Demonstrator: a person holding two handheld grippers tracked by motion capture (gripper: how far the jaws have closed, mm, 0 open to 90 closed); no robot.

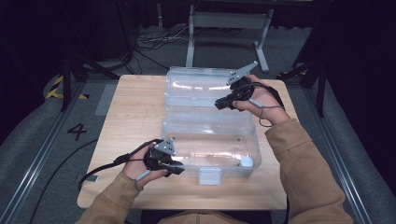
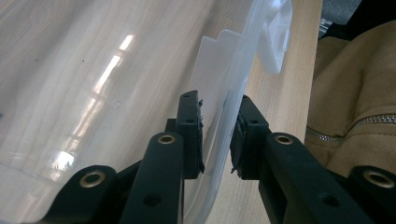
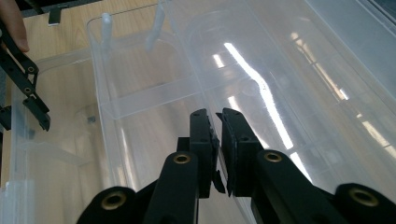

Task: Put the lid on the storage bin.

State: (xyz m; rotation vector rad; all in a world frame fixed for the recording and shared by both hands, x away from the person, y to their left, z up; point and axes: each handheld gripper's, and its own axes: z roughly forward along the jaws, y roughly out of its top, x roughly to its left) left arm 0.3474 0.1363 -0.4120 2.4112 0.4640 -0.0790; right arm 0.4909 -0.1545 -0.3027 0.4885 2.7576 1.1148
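Plastic storage bin [image 1: 210, 140], clear and thin-walled, sits on the wooden table [image 1: 135, 116] toward its near edge, with its hinged lid [image 1: 201, 88] laid open flat behind it toward the far edge. A white latch [image 1: 209, 176] hangs at the middle of the bin's near wall, and a small white object [image 1: 246, 162] lies inside the near right corner.

My left gripper [image 2: 217, 135] straddles the bin's near rim [image 2: 233, 93] close to its left corner; in the left gripper view the jaws stand either side of the thin wall, the right pad against it, though I cannot tell whether the left pad presses too. My right gripper [image 3: 218, 140] hovers over the open lid with its jaws nearly together and nothing between them that I can make out.

I judge this bin light, springy and slick: bare walls will flex and slide under the pads, so the stiffened rim or the lid's moulded edge gives the surest purchase. For the lid, I'd take its far edge and swing it over.
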